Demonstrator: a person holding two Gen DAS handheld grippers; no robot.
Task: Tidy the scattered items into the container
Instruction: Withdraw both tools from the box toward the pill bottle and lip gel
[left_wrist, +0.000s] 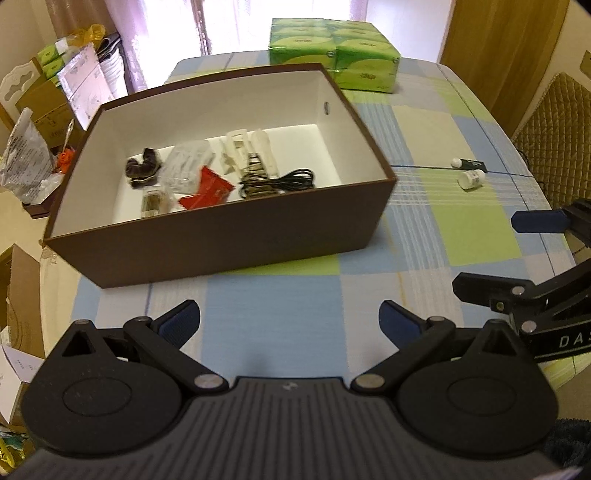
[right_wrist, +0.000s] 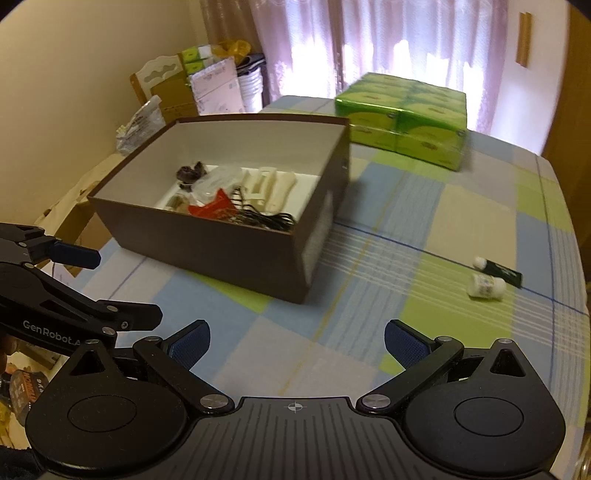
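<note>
The brown box (left_wrist: 221, 236) sits on the bench (left_wrist: 273, 306), which has a checked cloth of blue, green and cream. The box is white inside. In it lie a red packet (left_wrist: 208, 188), a black cable (left_wrist: 291, 179), a dark hair tie (left_wrist: 144, 168), a clear plastic bag (left_wrist: 186, 164) and some cream plastic pieces (left_wrist: 247, 147).

Two small things are not in the box. A little white bottle (right_wrist: 485, 286) lies on its side on the bench, well to the right of the box. A dark green tube (right_wrist: 498, 271) with a white cap lies just beside it, on the far side.

A big green pack of tissues (right_wrist: 406, 125) stands at the back of the bench, behind the box.

The left gripper (left_wrist: 290, 325) is in front of the box, its blue fingers (left_wrist: 181, 321) spread wide with nothing between them. The right gripper (right_wrist: 295, 341) is next to it, and its fingers (right_wrist: 404, 343) are also wide apart and empty.
</note>
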